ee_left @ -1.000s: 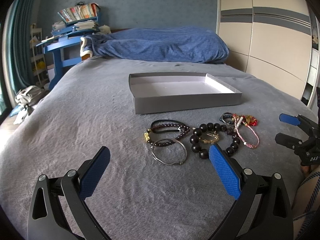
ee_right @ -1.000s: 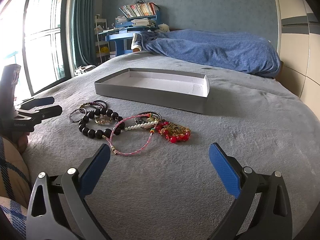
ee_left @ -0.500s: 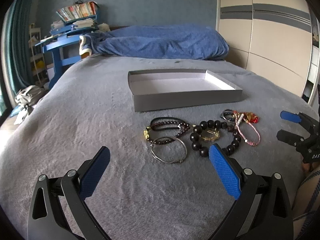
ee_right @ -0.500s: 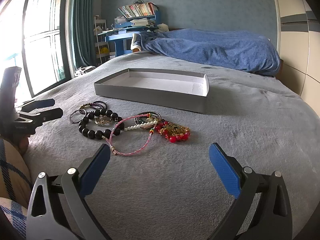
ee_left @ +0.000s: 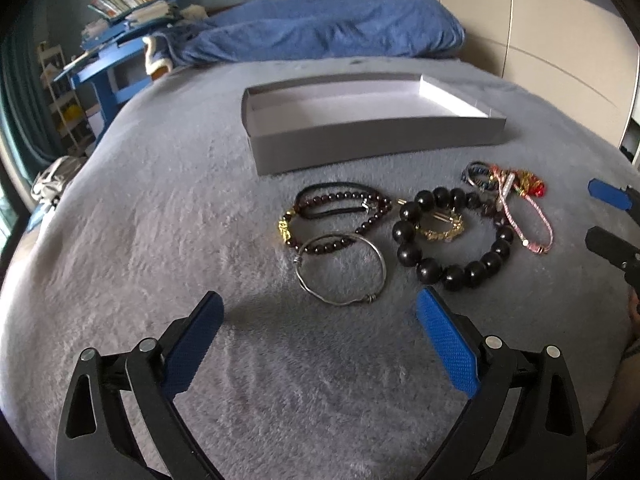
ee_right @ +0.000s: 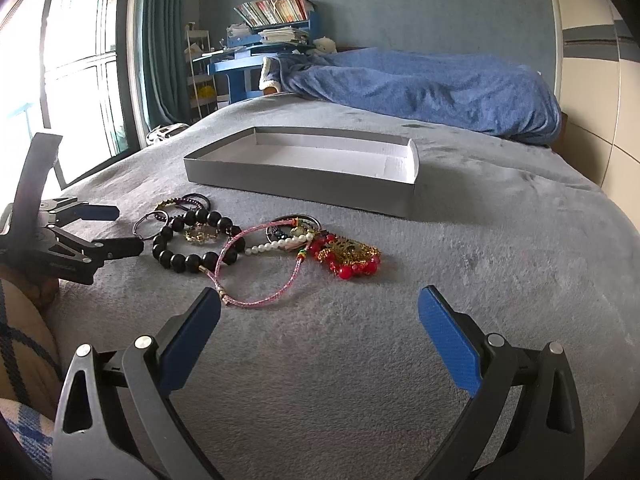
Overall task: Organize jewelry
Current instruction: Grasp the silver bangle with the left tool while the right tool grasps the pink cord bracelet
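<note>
Several bracelets lie on the grey bedspread in front of a shallow grey box (ee_left: 372, 136) with a white inside. Nearest my left gripper (ee_left: 320, 304) is a silver bangle (ee_left: 340, 268); it lies just beyond the open, empty jaws. Beside it are a dark-red bead bracelet (ee_left: 336, 208), a large black bead bracelet (ee_left: 452, 236), a pink cord bracelet (ee_left: 528, 220) and a red-and-gold piece (ee_left: 528, 182). My right gripper (ee_right: 320, 304) is open and empty, just short of the pink cord bracelet (ee_right: 260, 264) and the red-and-gold piece (ee_right: 348, 256). The box (ee_right: 304, 178) lies beyond.
A rumpled blue blanket (ee_left: 320, 28) lies at the head of the bed. A blue desk with books (ee_right: 272, 36) stands by the window at the left. Wardrobe doors (ee_left: 540, 40) stand at the right. The left gripper shows at the left of the right wrist view (ee_right: 112, 230).
My left gripper has moved forward and down toward the silver bangle, so the jewelry looks larger and nearer. My right gripper has barely moved.
</note>
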